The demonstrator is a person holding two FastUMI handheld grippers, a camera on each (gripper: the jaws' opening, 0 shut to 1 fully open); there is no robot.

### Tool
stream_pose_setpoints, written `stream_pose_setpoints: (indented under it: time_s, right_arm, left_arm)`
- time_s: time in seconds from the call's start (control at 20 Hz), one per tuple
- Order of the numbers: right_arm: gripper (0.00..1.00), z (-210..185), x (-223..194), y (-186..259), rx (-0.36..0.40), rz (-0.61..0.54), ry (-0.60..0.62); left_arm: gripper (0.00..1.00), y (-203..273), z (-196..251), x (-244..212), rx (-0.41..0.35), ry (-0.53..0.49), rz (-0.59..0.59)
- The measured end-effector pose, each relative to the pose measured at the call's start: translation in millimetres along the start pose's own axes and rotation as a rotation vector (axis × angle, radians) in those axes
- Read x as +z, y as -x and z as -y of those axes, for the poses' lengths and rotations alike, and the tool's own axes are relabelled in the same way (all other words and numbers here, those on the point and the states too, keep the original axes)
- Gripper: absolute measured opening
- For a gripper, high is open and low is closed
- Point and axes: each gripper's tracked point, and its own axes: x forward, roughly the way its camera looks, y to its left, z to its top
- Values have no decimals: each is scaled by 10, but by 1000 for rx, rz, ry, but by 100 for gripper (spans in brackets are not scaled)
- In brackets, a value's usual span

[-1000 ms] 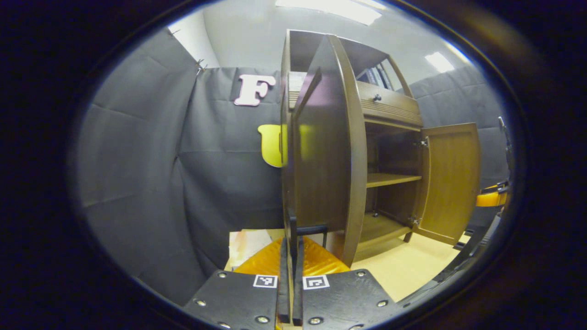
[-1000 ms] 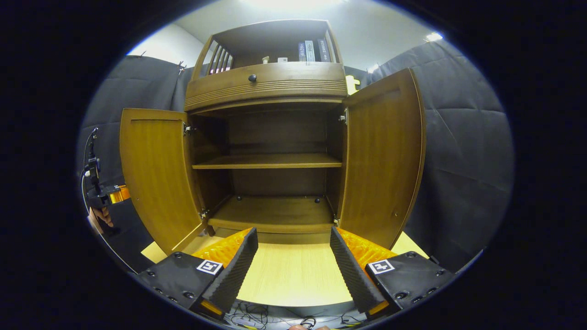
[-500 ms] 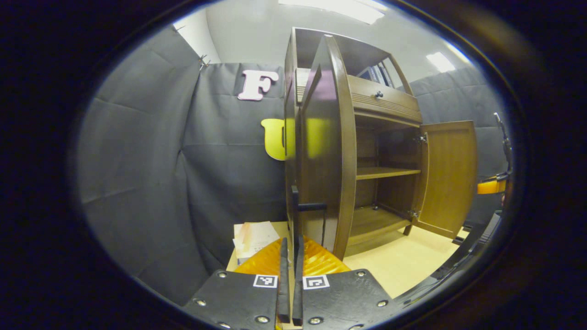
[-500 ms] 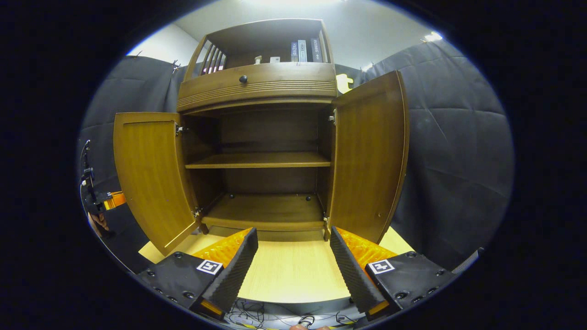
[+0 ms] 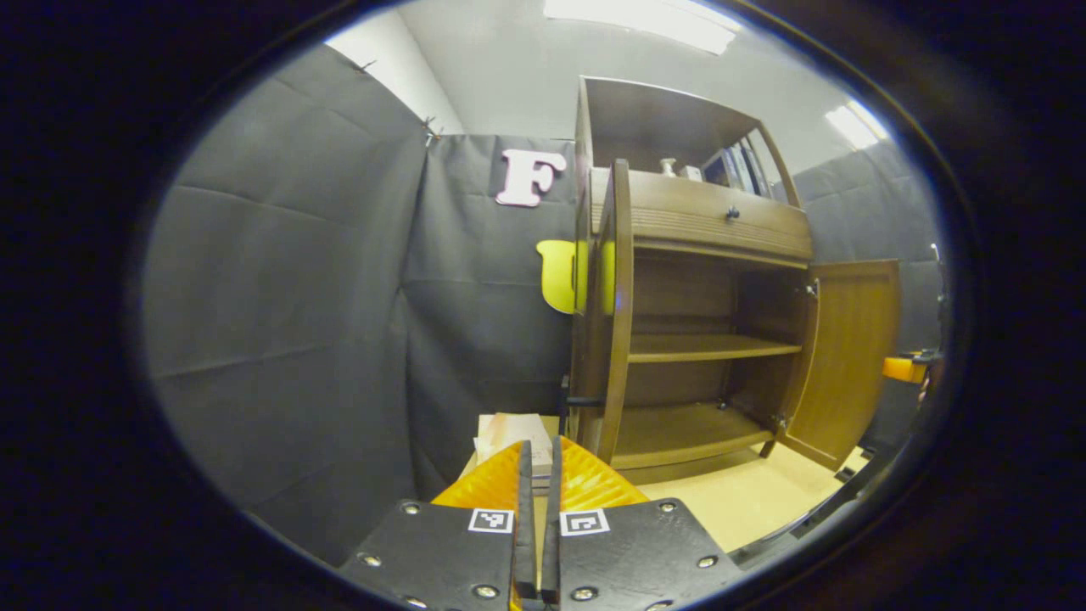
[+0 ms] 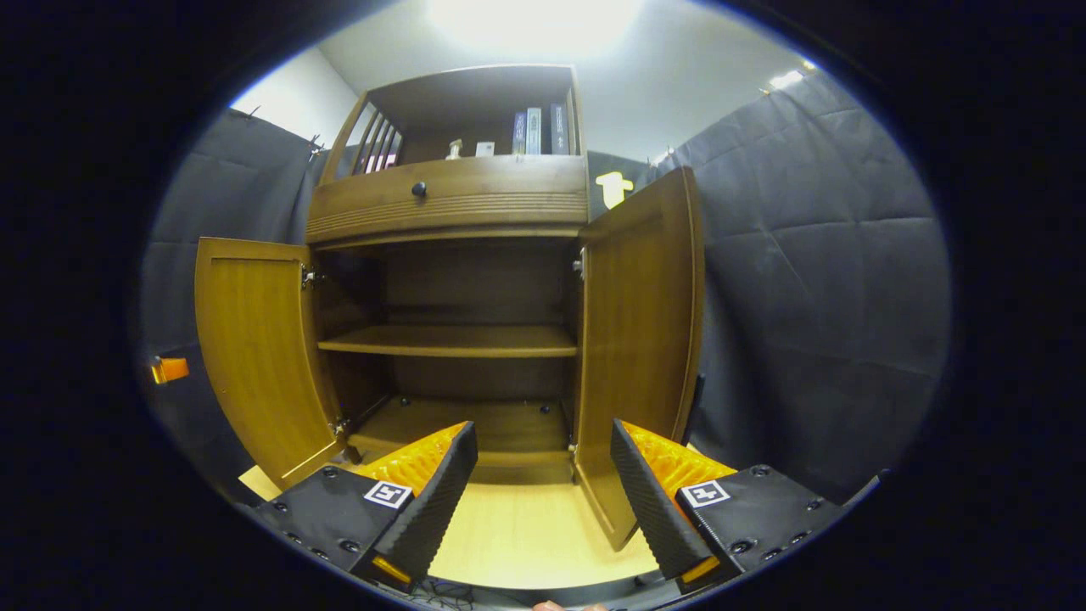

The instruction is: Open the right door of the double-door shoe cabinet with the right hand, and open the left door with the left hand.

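Upright shoe cabinet (image 6: 458, 204), left door (image 6: 254, 348) and right door (image 6: 645, 339) swung outward.

Left door (image 5: 612, 314) is showing edge-on, its handle (image 5: 582, 400) mostly hiding behind it. Books (image 6: 534, 131) on the top shelf are appearing too small to identify. The paper stack (image 5: 509, 433) is sitting partly behind the left gripper (image 5: 537, 475).

The left hand-held gripper (image 5: 536, 518) has let go of the left door's handle (image 5: 580, 401) and drawn back from it.
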Motion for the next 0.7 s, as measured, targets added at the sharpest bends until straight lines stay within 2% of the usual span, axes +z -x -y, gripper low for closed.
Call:
stream_pose_setpoints:
  time_s: [0.05, 0.1, 0.25, 0.35, 0.55, 0.7]
  right_arm:
    - [100, 40, 24, -33, 10, 0, 1]
    - [96, 65, 59, -61, 27, 3, -4]
    - [99, 108, 84, -150, 62, 4, 3]
    - [96, 69, 94, -170, 99, -10, 14]
    - [96, 94, 158, -130, 148, -22, 23]
    - [96, 94, 59, -85, 168, -51, -5]
  left_arm:
    - [6, 87, 88, 130, 13, 7, 14]
    - [11, 166, 231, 269, 12, 7, 26]
    - [61, 224, 658, 560, 22, -31, 63]
    - [95, 190, 977, 676, 23, -46, 87]
    - [95, 50, 1621, 738, -3, 9, 123]
    - [95, -88, 1887, 635, -2, 36, 122]
